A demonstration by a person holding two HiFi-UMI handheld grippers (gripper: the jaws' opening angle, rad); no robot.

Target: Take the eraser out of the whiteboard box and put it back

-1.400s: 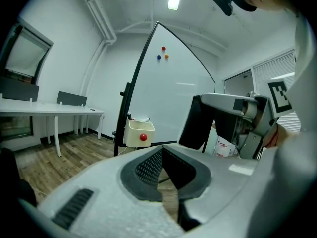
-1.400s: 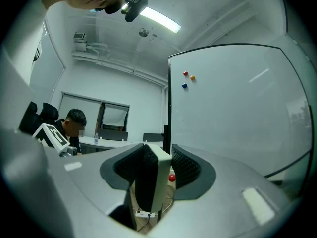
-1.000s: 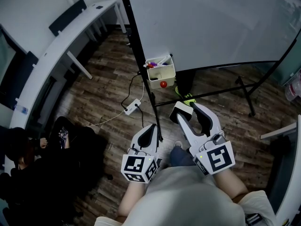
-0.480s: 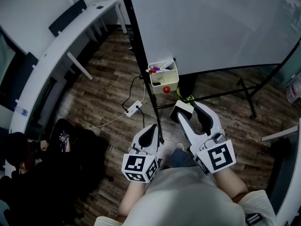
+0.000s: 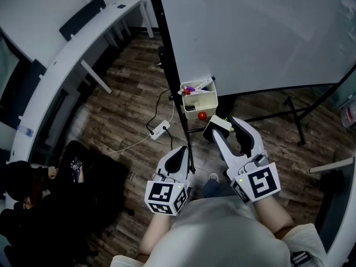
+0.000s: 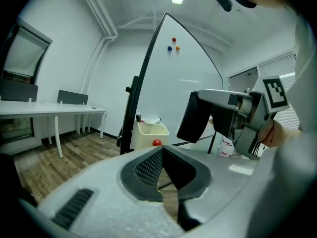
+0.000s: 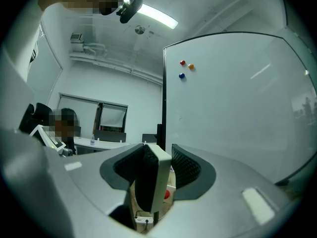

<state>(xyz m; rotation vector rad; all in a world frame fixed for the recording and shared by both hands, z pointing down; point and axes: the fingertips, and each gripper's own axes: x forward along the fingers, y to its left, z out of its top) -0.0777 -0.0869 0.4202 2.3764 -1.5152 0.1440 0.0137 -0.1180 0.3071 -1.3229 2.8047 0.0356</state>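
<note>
A person (image 5: pixel 222 232) stands facing the whiteboard (image 5: pixel 261 32) with a gripper in each hand, both forearms drawn in close at the waist. The right gripper (image 5: pixel 225 129) is held level and aimed at the cream box (image 5: pixel 206 100), which hangs on the board's black frame (image 5: pixel 167 54). Its jaws are clamped on the eraser (image 5: pixel 216 127), which stands on edge between them, pale back on one side and dark felt on the other. The eraser is just short of the box and outside it. The left gripper (image 5: pixel 179 156), farther back from the box, tips slightly toward the floor, its jaws closed together on nothing. Markers (image 5: pixel 194 87) poke from the box, and a red ball (image 5: pixel 202 115) sits at its front.
</note>
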